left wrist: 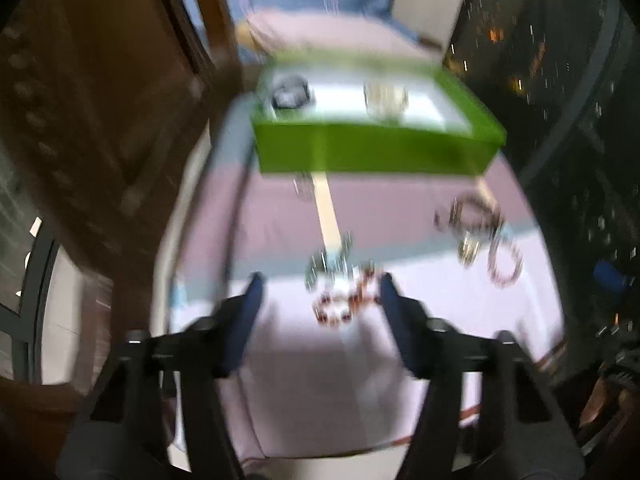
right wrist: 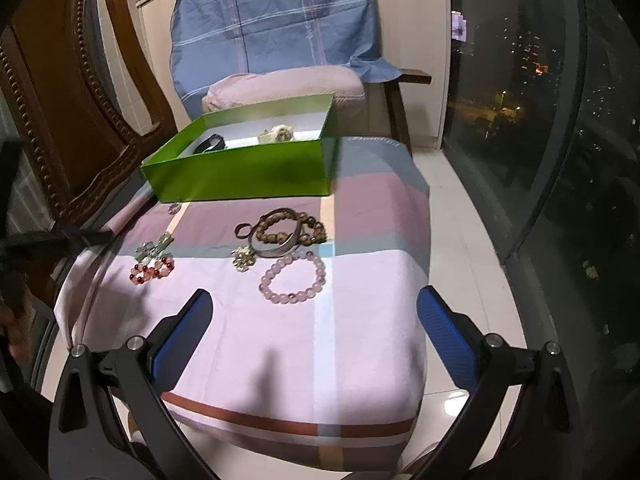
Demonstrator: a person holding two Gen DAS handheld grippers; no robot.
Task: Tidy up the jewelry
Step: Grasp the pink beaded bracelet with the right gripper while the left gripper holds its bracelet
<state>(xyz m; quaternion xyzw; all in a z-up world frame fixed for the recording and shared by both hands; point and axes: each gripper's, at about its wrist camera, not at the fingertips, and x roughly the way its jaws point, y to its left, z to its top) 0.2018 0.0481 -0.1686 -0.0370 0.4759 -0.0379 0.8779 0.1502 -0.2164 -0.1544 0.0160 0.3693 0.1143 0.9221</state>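
Right gripper (right wrist: 314,312), fingers wide and empty, hangs over the near edge of the cloth-covered stool (right wrist: 280,360); the pink bead bracelet (right wrist: 294,280) lies flat just ahead, nearer this hand. Left gripper (left wrist: 320,292), fingers part open and holding nothing, frames the red bead bracelet (left wrist: 344,304) toward the left edge. Beyond, brown bracelets (right wrist: 280,236), then the green box (right wrist: 240,172) at the far edge, with clear cloth between.

Green box (right wrist: 240,172); pink bead bracelet (right wrist: 294,282); pink-grey striped cloth (right wrist: 300,352); blue plaid pillow (right wrist: 272,16).
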